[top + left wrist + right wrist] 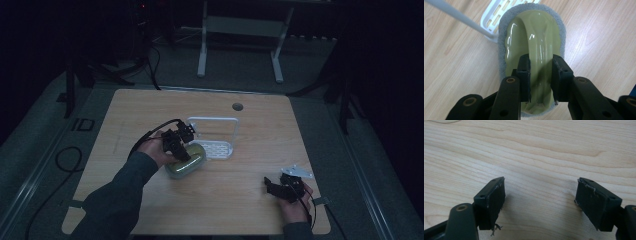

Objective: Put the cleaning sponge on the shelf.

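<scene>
While the left gripper (541,75) pinches the scrubber (534,40) by its raised green handle, one pad on each side of the ridge, its jaws point steeply down at the table (150,110). Scrubber body runs lengthwise away from the tips: grey sponge rim around a glossy green top. White rack (496,15) sits just past the scrubber's far end, and the sponge edge overlaps the rack's corner in the left gripper view; can't tell if they touch. High view: left hand (157,150) comes in from the lower left, forearm angled toward table centre, wrist bent so the gripper (179,145) sits on top of the scrubber (192,162), with the rack (215,135) right behind it.

Right gripper (540,195): jaws spread wide, nothing between them, bare wood under the tips. High view: right hand (295,205) low at the near right edge, gripper (280,187) lying roughly level, tips pointing left toward the scrubber, well apart from it.
</scene>
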